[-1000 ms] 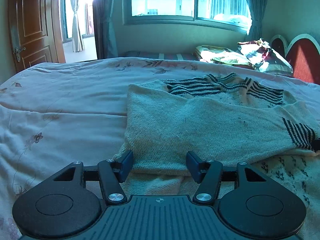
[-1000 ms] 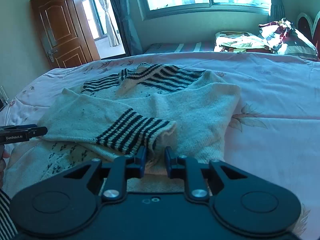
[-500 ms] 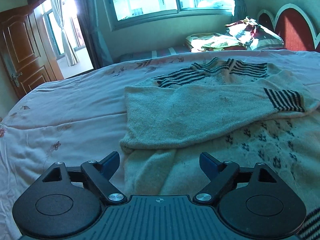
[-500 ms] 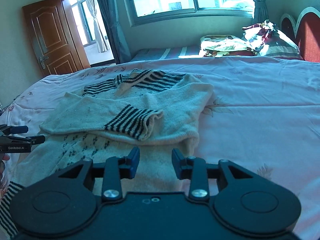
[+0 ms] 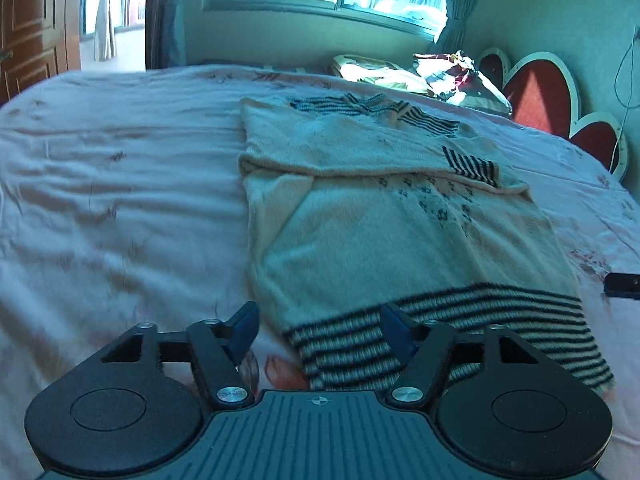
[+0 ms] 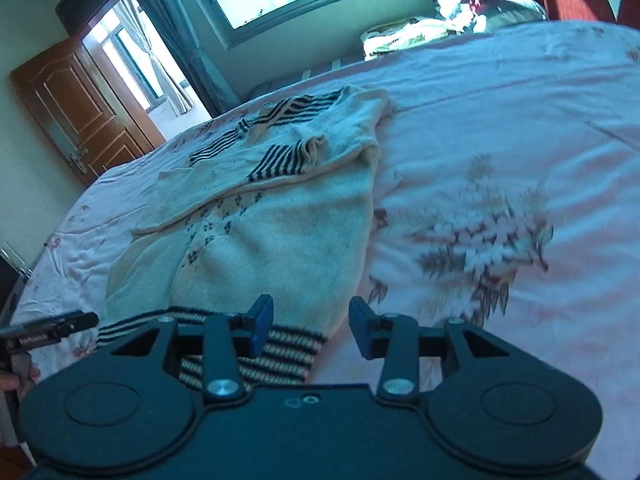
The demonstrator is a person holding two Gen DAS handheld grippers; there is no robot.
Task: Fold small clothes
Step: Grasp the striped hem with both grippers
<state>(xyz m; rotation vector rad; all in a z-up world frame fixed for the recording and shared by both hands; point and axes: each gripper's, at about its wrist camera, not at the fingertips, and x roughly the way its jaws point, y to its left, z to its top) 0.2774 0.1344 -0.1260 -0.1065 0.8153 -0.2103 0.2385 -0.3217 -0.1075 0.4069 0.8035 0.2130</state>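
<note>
Here, a cream knitted sweater with black-striped collar, cuffs and hem (image 5: 400, 240) lay flat on a pink floral bedspread (image 5: 120, 208), near the middle of the bed. Both sleeves were already folded across the chest at the far end, one striped cuff (image 5: 472, 164) lying on top. The body looked unfolded, so the fold from hem to collar seemed to be what was left.

The left gripper (image 5: 320, 326) hung over the near left corner of the striped hem (image 5: 460, 328), its jaws spread after just narrowing, pinching nothing. The right gripper (image 6: 310, 326) hung over the near right corner, jaws apart after just widening, also empty; the fabric lay below the blue pads (image 6: 262, 322).

No containers were in view. Loose bedding (image 5: 440, 76) was piled by the far window.
</note>
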